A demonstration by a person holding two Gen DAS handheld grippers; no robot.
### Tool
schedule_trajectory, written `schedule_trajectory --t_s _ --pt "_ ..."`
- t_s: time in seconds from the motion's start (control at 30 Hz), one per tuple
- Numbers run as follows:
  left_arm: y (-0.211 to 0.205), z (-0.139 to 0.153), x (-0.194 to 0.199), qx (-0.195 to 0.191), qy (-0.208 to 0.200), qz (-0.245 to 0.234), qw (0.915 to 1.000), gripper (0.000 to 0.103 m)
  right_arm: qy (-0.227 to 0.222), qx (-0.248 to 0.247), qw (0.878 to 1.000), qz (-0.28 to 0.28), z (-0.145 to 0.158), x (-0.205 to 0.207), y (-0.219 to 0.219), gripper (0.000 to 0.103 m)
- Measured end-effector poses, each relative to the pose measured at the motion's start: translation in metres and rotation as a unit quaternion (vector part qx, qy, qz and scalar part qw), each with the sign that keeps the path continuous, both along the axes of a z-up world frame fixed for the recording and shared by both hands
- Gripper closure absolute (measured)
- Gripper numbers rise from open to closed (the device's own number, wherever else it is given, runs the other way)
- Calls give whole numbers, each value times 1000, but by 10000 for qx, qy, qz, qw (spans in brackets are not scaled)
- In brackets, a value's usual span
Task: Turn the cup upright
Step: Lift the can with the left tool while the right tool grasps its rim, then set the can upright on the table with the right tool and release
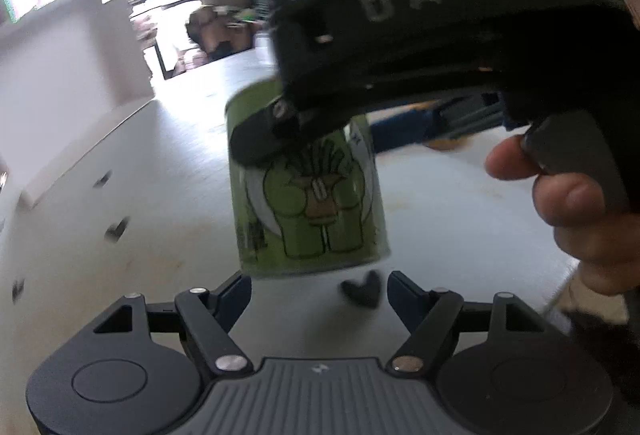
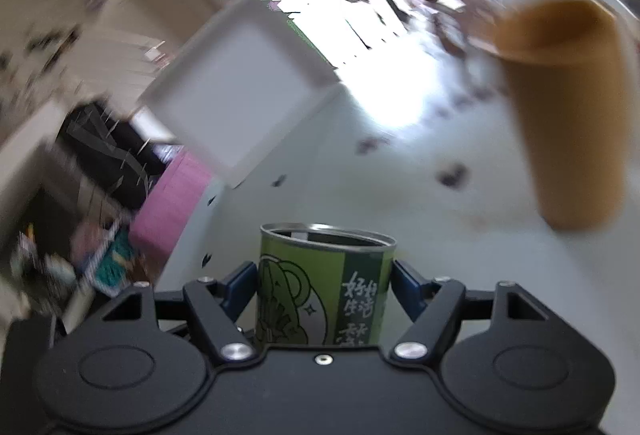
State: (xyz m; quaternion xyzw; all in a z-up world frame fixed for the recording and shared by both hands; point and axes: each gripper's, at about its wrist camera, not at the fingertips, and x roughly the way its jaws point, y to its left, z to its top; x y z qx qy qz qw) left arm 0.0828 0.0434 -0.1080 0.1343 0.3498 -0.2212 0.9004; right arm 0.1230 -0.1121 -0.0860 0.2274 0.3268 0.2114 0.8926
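Observation:
A green cup [image 1: 308, 191] with a cartoon print hangs tilted in the air above the white table [image 1: 168, 171], held by my right gripper [image 1: 280, 123], which comes in from the upper right. In the right wrist view the same cup [image 2: 324, 287] sits between my right gripper's [image 2: 324, 283] blue fingers [image 2: 240, 283], its open rim pointing away from the camera. My left gripper [image 1: 320, 287] is open and empty just below and in front of the cup. Both views are blurred by motion.
A tall tan cup [image 2: 568, 115] stands at the right of the table in the right wrist view. A white tray [image 2: 244, 99] lies at the table's far side. Small dark marks [image 1: 362, 291] dot the table surface. A hand [image 1: 568, 203] grips the right gripper's handle.

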Motion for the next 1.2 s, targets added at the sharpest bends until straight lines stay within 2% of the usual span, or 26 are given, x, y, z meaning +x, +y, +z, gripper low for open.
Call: schedule_trajectory --t_s 0.13,0.27,0.37,0.47,0.63,0.73,0.8,0.9,1.07,1.2 --pt "42 -4 -5 -645 -170 764 9948 28 -901 -700 9918 576 17 4 45 29" --pt "87 -5 -8 -1265 -472 1562 9785 28 -1777 -1238 9704 1068 28 1 89 29" --pt "111 -2 -9 -1488 -755 2017 9651 27 -2119 -1346 9589 1320 32 2 116 29" --pt "124 -2 -9 -1565 -844 2246 9581 28 -2374 -1429 9499 1445 35 2 137 29" --pt "132 -10 -20 -1455 -851 2522 9529 29 -2543 -1635 9382 1683 39 9 175 29" --pt "140 -14 -19 -1448 -812 2483 9544 29 -2693 -1895 9285 1717 34 8 188 29" --pt "141 -13 -23 -1577 -824 2257 9578 29 -2784 -1998 9240 1695 29 10 194 29" --pt "142 -12 -25 -1607 -974 2142 9585 29 -2715 -1935 9274 1694 22 18 200 29" --pt "147 -12 -18 -1597 -1083 2448 9502 28 -2446 -1829 9357 1766 11 25 197 29" --pt "149 -15 -10 -1447 -1017 2625 9486 28 -2427 -1886 9347 1785 5 23 195 29"
